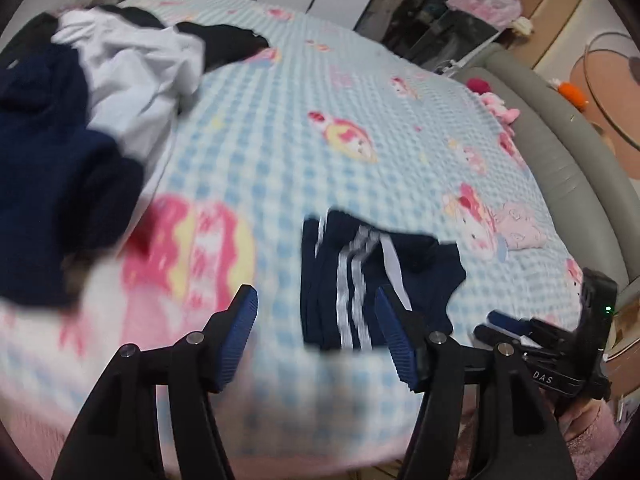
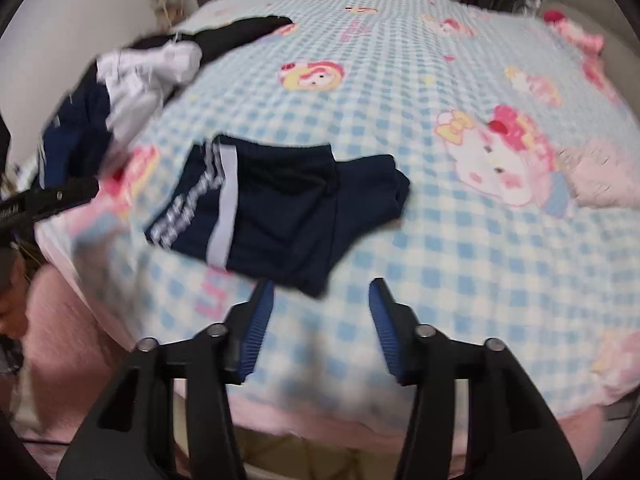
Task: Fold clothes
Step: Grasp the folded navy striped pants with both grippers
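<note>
Both jaws parted, empty: left gripper (image 1: 316, 320), right gripper (image 2: 322, 312). One folded navy white-striped garment (image 2: 276, 200) just ahead of both; bare blue-checked blanket (image 2: 440, 240) beyond; one unfolded pile (image 1: 80, 120) far-left

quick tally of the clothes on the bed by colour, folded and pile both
Navy: 2, the folded navy garment with white stripes near the bed's edge and a navy piece in the pile.
White: 1, a white garment in the pile.
Black: 1, a black garment at the pile's far end.
Total: 4 that can be told apart; the heap may hide more.
</note>
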A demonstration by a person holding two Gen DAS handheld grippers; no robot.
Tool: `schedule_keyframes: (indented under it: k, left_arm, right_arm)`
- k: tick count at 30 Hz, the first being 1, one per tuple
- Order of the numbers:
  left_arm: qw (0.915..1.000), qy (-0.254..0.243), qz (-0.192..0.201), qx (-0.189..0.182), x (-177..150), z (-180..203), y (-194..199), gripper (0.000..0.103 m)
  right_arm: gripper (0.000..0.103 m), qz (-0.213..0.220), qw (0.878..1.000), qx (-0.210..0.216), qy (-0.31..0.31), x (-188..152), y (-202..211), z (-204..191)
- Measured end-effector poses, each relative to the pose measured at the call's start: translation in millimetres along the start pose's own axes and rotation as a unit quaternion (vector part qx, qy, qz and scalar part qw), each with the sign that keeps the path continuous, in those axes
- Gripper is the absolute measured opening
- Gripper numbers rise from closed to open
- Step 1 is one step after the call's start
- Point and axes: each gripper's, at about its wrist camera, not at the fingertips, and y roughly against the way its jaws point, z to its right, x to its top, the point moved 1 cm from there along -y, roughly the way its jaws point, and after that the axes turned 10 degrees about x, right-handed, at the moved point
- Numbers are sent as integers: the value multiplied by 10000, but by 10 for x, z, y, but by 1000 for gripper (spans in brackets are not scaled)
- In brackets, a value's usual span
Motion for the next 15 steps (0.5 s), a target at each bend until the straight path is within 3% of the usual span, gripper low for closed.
schedule_keyframes:
  k: [4,7,8,10,11,15]
  left_arm:
    - [9978,-57,-609,-236,141,109,-541,63]
    - [9969,-128,-741,-225,66,219,-821,68]
    - [9968,-146,-789,-63,32,251,-913,67]
    - [9955,-358,-698,522,-27,315,-976,50]
    - [9943,-444,-633,730,-45,331,-968,50]
    - [9946,-339,-465,861,-69,230,-780,49]
  right_arm:
    - [52,-245,9985,-26,-487,190,-281,217]
    - [62,-276,9953,533,-763,250,-434,330]
    - [62,-322,9951,473,-802,248,-518,358]
    - [59,-439,9950,255,-855,237,-689,406]
    - [57,-452,9958,106,-793,227,-727,411]
    - [56,-290,9971,-453,-538,194,-621,443]
